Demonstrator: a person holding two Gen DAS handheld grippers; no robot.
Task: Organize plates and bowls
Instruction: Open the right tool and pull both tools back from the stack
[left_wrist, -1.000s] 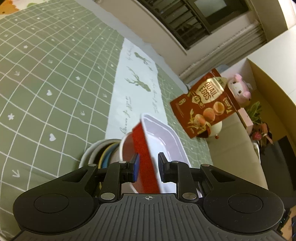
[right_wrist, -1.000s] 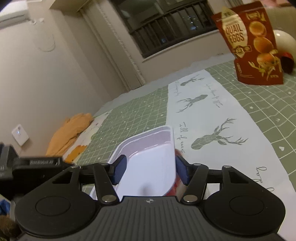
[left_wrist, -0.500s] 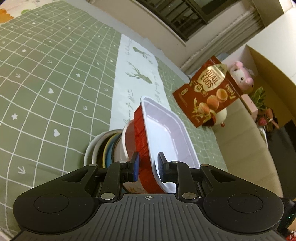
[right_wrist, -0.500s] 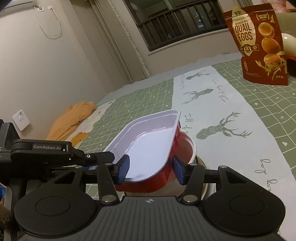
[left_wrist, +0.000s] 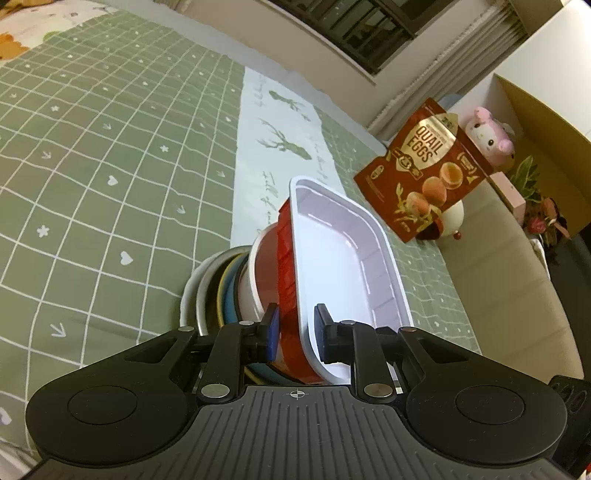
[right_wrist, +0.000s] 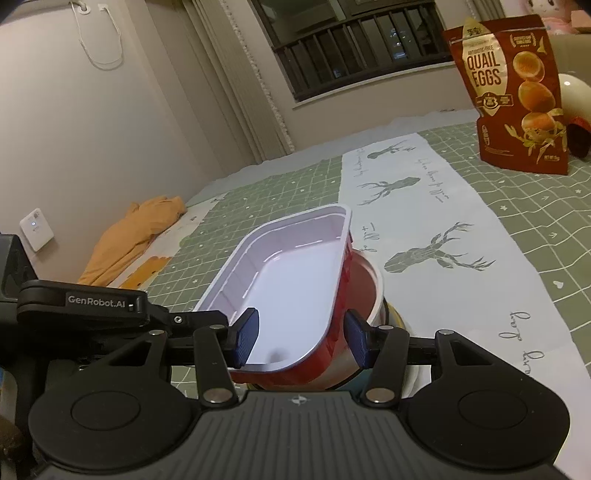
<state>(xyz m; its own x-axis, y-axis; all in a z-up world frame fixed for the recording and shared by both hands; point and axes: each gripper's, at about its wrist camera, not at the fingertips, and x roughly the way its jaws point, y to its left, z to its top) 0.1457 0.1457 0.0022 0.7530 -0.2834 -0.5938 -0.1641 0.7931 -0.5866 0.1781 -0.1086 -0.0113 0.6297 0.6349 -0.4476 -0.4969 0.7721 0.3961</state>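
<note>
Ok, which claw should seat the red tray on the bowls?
Left. The left claw is closing across the red tray wall above the bowls; the right claw only straddles its end.

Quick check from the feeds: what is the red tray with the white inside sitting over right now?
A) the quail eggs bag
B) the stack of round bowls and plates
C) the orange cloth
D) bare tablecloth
B: the red tray sits tilted over the red bowl that tops the stack of round dishes, with the quail eggs bag standing well beyond it.
</note>
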